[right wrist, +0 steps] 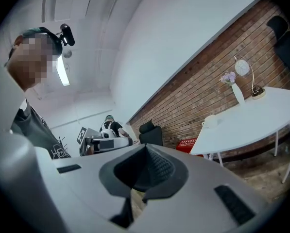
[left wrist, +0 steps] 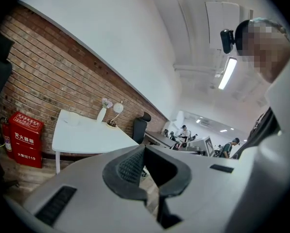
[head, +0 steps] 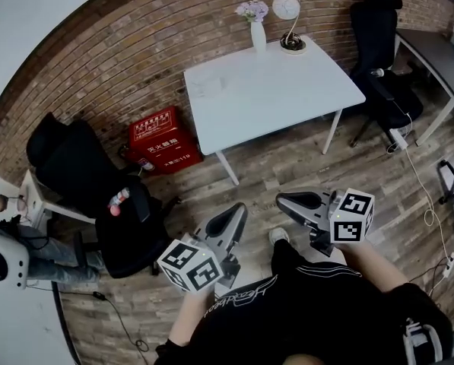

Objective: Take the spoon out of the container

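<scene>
Both grippers hang close to my body, well short of the white table [head: 287,90]. My left gripper [head: 239,208] is shut with nothing in it; in the left gripper view its jaws [left wrist: 144,152] meet at the tip. My right gripper [head: 282,200] also looks shut and empty, with its pads together [right wrist: 145,149]. A small pale container [head: 206,88] lies on the table's left part, seen too in the right gripper view [right wrist: 211,121]. No spoon can be made out at this distance.
On the table's far edge stand a white vase with flowers [head: 257,29] and a lamp [head: 289,21]. A red fire box [head: 163,140] sits by the brick wall. Black chairs stand at the left [head: 82,173] and right [head: 375,44]. The floor is wood planks.
</scene>
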